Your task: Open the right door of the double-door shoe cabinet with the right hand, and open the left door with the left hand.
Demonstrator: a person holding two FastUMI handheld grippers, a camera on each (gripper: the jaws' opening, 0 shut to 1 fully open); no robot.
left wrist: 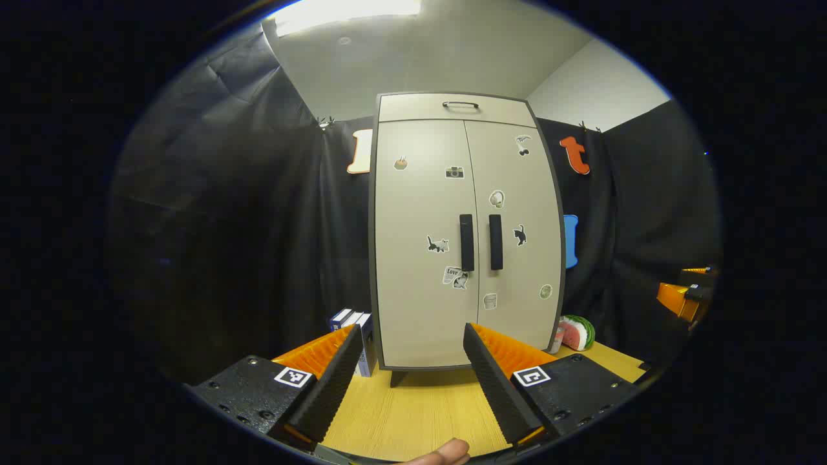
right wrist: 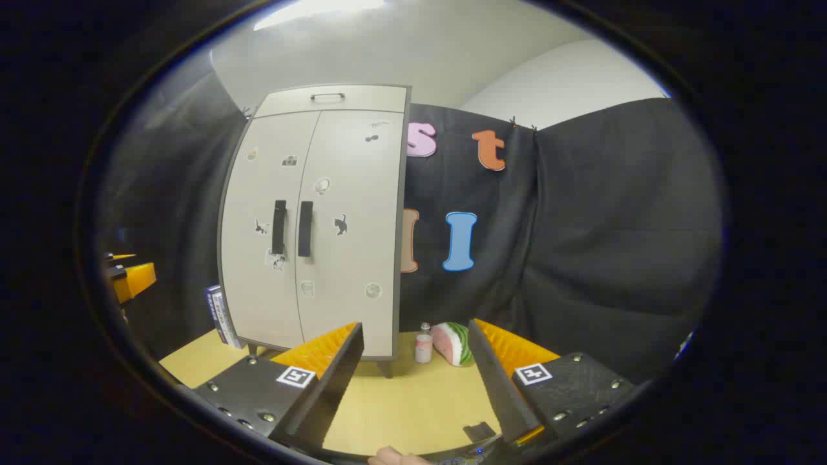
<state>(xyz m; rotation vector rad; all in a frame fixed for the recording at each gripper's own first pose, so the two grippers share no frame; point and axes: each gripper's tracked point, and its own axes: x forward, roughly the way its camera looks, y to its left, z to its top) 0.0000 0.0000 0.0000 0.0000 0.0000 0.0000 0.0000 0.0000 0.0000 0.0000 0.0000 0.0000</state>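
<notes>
We find the left gripper (left wrist: pixel 410 381) and right gripper (right wrist: pixel 413 378) both spread, holding nothing, over the table (left wrist: pixel 413 413). Beyond stands the cabinet (left wrist: pixel 465 232), its 2 doors shut, handles untouched; both openings remain.

The left gripper (left wrist: pixel 410 381) is held level, its two ridged fingers (left wrist: pixel 329 387) spread wide apart with nothing between them. The right gripper (right wrist: pixel 413 381) is likewise held level with its fingers (right wrist: pixel 497 387) parted and empty. A fingertip (left wrist: pixel 446 454) shows just beneath the left gripper.
</notes>
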